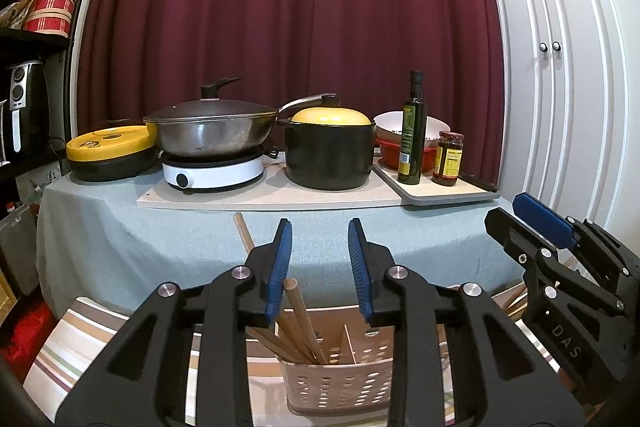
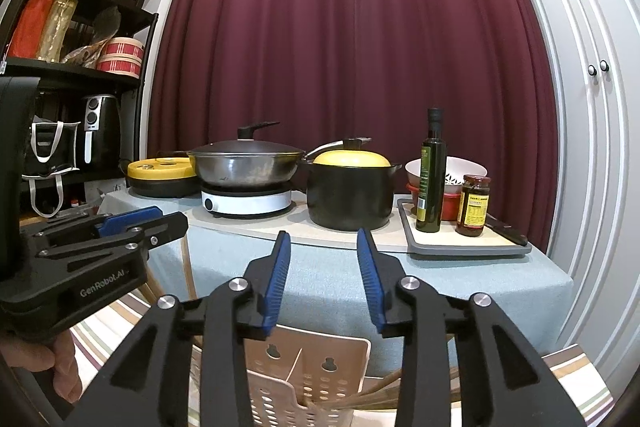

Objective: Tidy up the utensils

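1. Left gripper [image 1: 320,267]: fingers spread, empty, raised above the perforated holder [image 1: 340,379]; chopsticks [image 1: 298,319] stand in its left compartment.
2. Right gripper [image 2: 324,279]: fingers spread, empty; loose chopsticks [image 2: 380,397] beside holder, likely next.

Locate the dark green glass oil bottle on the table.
In both wrist views the dark green glass oil bottle stands upright at the table's right end, on the grey-rimmed tray, between the black yellow-lidded pot and the red-lidded sauce jar.

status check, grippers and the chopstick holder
Left hand-held gripper open, empty. Right hand-held gripper open, empty. Chopsticks standing in beige holder below both. Nothing blocking.
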### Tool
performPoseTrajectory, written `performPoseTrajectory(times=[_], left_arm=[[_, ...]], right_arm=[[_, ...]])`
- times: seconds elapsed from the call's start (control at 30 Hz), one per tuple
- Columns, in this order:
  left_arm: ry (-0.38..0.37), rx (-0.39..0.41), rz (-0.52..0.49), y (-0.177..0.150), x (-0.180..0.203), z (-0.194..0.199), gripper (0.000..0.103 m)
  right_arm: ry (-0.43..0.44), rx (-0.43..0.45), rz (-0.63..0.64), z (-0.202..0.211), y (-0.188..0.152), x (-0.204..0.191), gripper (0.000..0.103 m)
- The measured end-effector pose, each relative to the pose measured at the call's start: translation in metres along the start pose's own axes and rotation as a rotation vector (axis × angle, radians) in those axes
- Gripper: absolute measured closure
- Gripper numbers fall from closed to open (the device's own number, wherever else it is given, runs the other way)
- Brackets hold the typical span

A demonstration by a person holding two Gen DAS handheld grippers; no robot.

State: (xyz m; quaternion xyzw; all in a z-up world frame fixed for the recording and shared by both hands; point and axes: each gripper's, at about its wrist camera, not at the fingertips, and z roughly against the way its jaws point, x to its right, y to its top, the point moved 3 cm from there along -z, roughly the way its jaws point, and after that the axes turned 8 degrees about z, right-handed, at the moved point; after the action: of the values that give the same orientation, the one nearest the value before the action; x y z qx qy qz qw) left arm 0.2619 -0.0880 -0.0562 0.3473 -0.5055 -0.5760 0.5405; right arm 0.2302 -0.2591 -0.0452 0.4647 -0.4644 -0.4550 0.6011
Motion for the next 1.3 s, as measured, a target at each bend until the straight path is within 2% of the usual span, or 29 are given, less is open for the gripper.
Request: performPoseTrajectory(times=[0.2,0.33,0.5,0.73,0.8,0.97,1.3], left_arm=[[0.006,0.011,0.008,0.001,-0.001,0.004,0.055],[0.006,0.016,0.009,0.002,-0.002,0.007,0.054],[0.014,0.041,0.002,0.006,-0.001,0.015,0.043],[0.028,0.071,-0.022,0.011,0.003,0.028,0.034],[0.031,0.080,-0.030,0.012,0.005,0.031,0.025],[0.048,0.105,-0.051,0.015,0.006,0.042,0.012],[0.083,0.092,-0.064,0.002,-0.001,0.084,0.005]], right_arm=[[-0.009,0.008,-0.005,0.003,0.002,0.001,0.053],[-0.020,0.012,-0.006,0.007,0.004,0.002,0.049],[-0.038,0.017,-0.019,0.014,0.008,0.006,0.039],[-0.056,0.020,-0.032,0.023,0.014,0.013,0.033],[-0.061,0.022,-0.027,0.025,0.015,0.013,0.030],[-0.077,0.017,-0.023,0.033,0.017,0.014,0.021],[-0.122,-0.038,-0.053,0.066,0.006,0.020,0.017]])
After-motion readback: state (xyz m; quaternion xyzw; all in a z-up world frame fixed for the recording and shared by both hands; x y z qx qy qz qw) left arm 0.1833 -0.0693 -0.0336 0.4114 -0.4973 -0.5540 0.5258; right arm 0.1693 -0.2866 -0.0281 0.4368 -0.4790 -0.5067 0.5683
